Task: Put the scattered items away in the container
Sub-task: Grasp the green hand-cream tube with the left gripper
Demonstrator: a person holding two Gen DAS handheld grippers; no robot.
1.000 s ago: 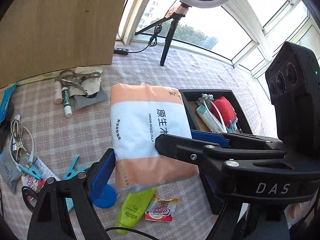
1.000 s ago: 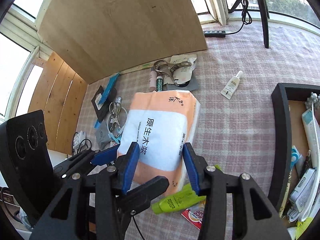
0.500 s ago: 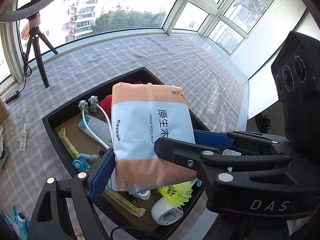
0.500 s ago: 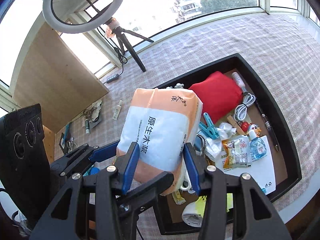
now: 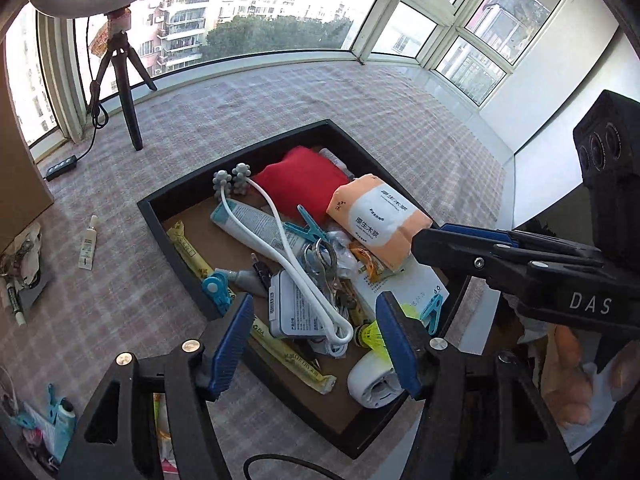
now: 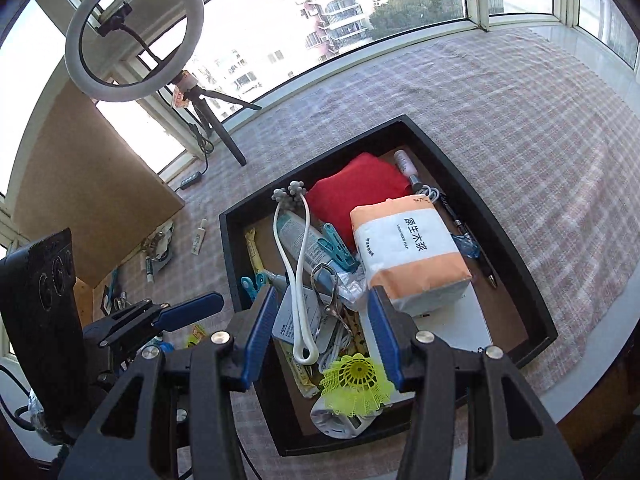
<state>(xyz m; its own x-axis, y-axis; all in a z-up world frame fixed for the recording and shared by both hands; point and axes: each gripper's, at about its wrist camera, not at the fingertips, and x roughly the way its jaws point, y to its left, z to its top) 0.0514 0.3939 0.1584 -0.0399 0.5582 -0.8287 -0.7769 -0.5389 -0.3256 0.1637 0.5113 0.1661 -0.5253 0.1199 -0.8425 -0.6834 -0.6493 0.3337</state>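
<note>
Tissue pack [image 6: 408, 256] lay in the tray [image 6: 516, 248] at about 2 o'clock, resting on the red cloth [image 6: 356, 188] and clutter, apparently just set down. Left gripper [image 5: 316, 344] closing on nothing; right gripper [image 6: 324, 336] part open, empty, pack just beyond one finger. Small tube [image 5: 88, 242] left outside at 9 o'clock.

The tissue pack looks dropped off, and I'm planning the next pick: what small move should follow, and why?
Probably back both grippers away from the black tray toward the loose items. The tissue pack lies in the tray, clear of the right gripper. The left gripper is closing on nothing, and a small white tube sits on the checked cloth.
</note>
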